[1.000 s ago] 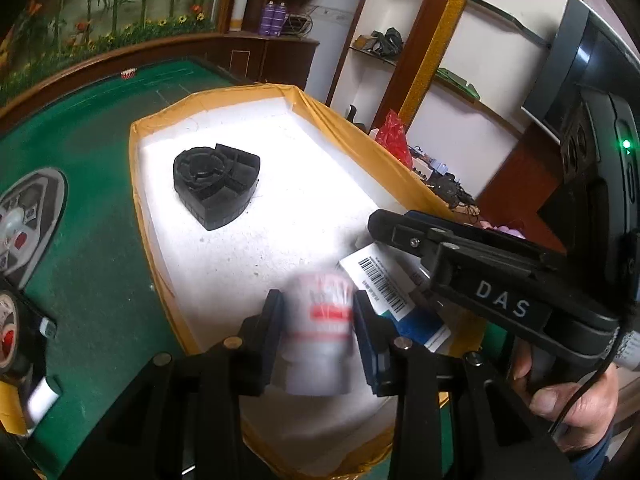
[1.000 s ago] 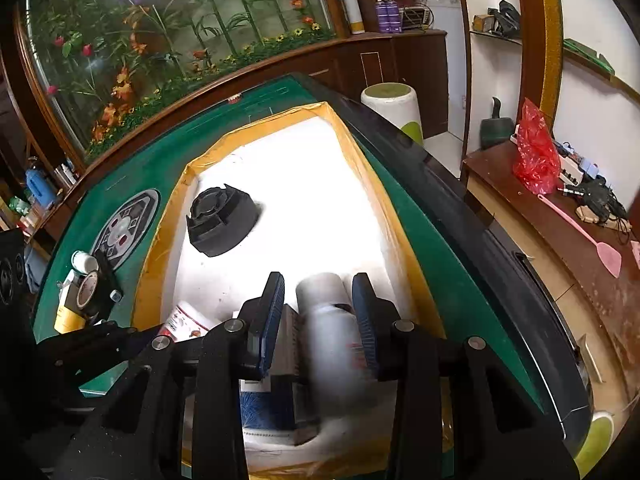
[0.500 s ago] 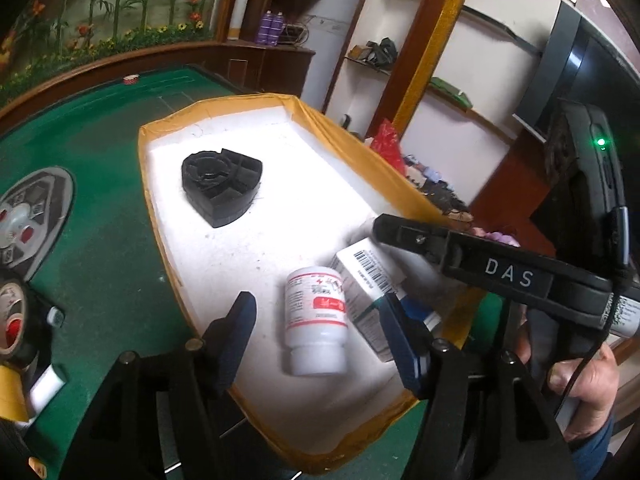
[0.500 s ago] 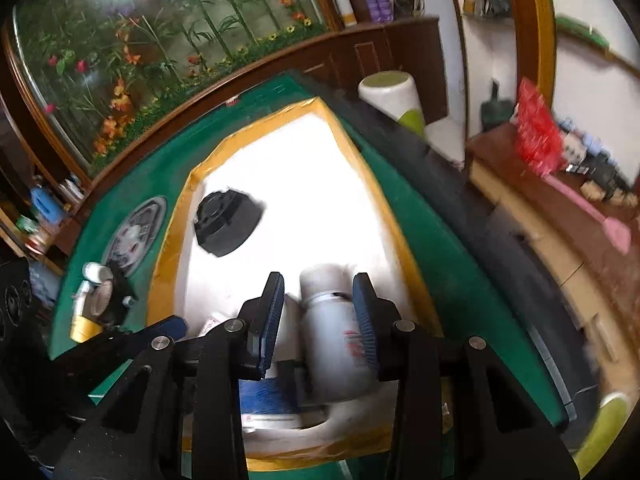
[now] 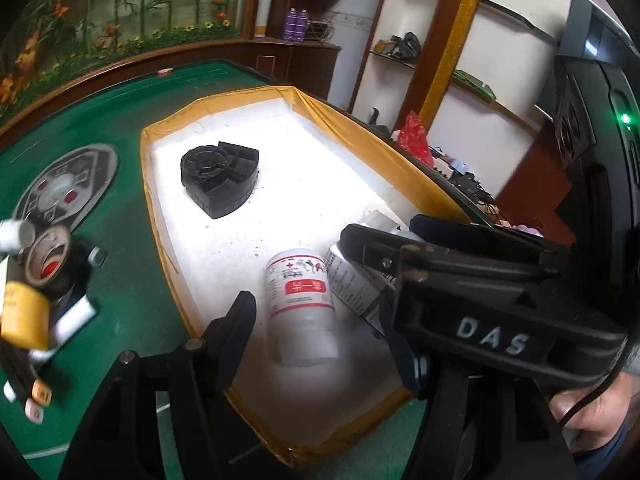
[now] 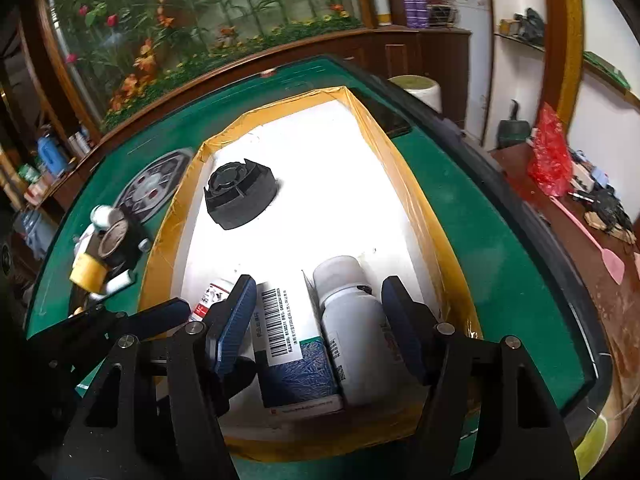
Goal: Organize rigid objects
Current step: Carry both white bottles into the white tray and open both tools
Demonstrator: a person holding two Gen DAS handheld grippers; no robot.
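A white tray with a yellow taped rim (image 5: 160,216) lies on the green table. My left gripper (image 5: 320,340) stands open over its near end, and a white bottle with a red label (image 5: 300,300) lies between the fingers, untouched. My right gripper (image 6: 320,320) has its jaws opening; a plain white bottle (image 6: 356,328) lies between the pads, clear of both. A blue box with a barcode (image 6: 288,344) rests between the two bottles. A black compartment holder (image 6: 240,196) sits farther back in the tray.
Left of the tray, tape rolls and small bottles (image 5: 36,280) are piled on the felt beside a round emblem (image 5: 64,188). The table's dark edge (image 6: 520,208) runs along the right. Beyond it, a wooden counter holds a red bag (image 6: 550,160).
Both grippers went from shut on their bottles to open. The left one opened first and drew back. Both bottles now lie in the tray beside the box.
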